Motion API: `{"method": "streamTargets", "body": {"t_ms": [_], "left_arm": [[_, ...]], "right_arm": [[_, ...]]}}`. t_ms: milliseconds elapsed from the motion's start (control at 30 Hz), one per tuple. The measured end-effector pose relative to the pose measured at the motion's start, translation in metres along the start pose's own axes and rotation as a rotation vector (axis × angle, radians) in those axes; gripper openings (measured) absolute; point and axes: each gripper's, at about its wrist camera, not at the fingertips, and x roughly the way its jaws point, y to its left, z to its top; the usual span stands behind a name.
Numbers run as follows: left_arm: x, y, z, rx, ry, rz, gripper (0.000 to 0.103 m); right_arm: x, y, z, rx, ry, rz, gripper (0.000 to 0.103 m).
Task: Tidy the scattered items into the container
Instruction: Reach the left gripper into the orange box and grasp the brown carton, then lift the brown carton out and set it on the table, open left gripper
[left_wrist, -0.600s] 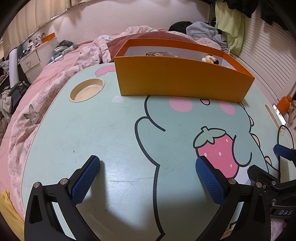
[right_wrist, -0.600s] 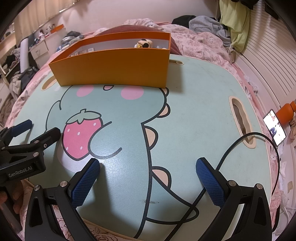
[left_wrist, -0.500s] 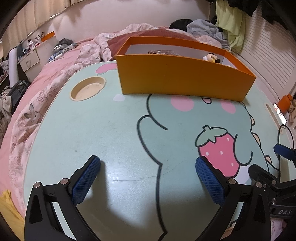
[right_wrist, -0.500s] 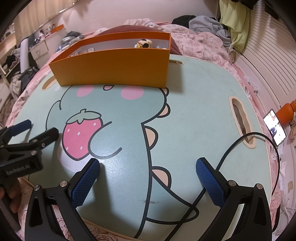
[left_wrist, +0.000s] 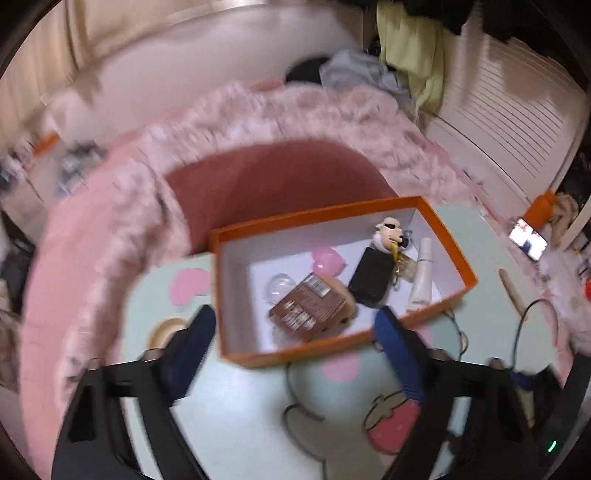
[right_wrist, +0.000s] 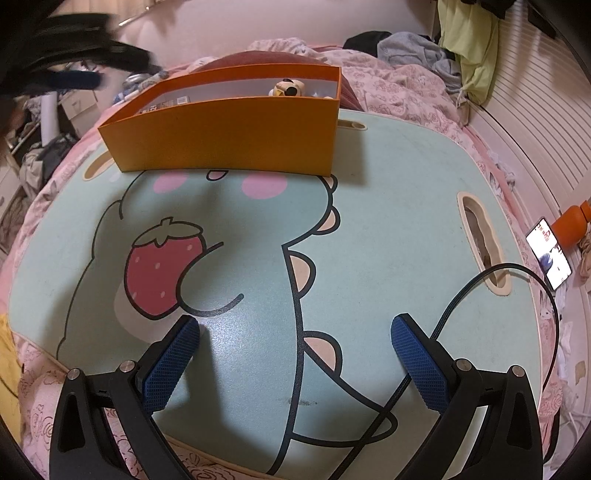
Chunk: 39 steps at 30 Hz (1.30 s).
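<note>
Blur over box (left_wrist: 332, 354) contents

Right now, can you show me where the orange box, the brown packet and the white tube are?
orange box (left_wrist: 295, 354), left wrist view, on its near outer wall.
brown packet (left_wrist: 308, 308), left wrist view, on its printed top face.
white tube (left_wrist: 422, 275), left wrist view, on the middle of its body.

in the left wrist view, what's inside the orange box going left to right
clear ball → brown packet → black case → white tube
</note>
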Motion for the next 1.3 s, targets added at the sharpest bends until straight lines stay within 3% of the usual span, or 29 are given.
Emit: {"method": "streamTargets", "body": {"t_ms": [67, 233, 367, 400, 467, 667, 800, 967, 1100, 1300], "left_arm": [[0.019, 0.002, 0.009, -0.037, 0.081, -0.077, 0.076], [0.05, -0.008, 0.007, -0.014, 0.184, 0.062, 0.076], [0.069, -0.009, 0.004, -0.019, 0.238, 0.056, 0.075], [0.072, -0.007, 0.004, -0.03, 0.245, 0.047, 0.067], [0.078, -0.003, 0.01, -0.068, 0.256, 0.027, 0.067], [0.063, 0.001, 0.011, -0.069, 0.187, -0.007, 0.067], [0.018, 0.004, 0.015, -0.078, 0.038, -0.018, 0.067], [-0.046, 0.004, -0.001, -0.088, -0.122, -0.141, 0.067], [-0.053, 0.0, -0.039, -0.089, -0.14, -0.168, 0.067], [-0.025, -0.009, -0.103, -0.136, -0.125, -0.163, 0.067]], "right_arm": [[0.0, 0.0, 0.0, 0.0, 0.0, 0.001, 0.103], [-0.001, -0.001, 0.0, 0.0, -0.001, 0.001, 0.103], [-0.001, -0.002, 0.0, 0.0, -0.001, 0.002, 0.103], [-0.001, -0.001, 0.0, 0.0, -0.002, 0.002, 0.103], [-0.001, -0.001, 0.0, 0.0, -0.002, 0.002, 0.103], [0.0, 0.001, 0.001, 0.001, -0.002, 0.002, 0.103], [0.0, 0.001, 0.001, 0.001, -0.002, 0.003, 0.103], [-0.001, 0.002, 0.0, 0.002, -0.002, 0.002, 0.103], [-0.001, 0.002, 0.0, 0.002, -0.001, 0.002, 0.103], [-0.001, 0.002, 0.0, 0.002, -0.001, 0.002, 0.103]]}}
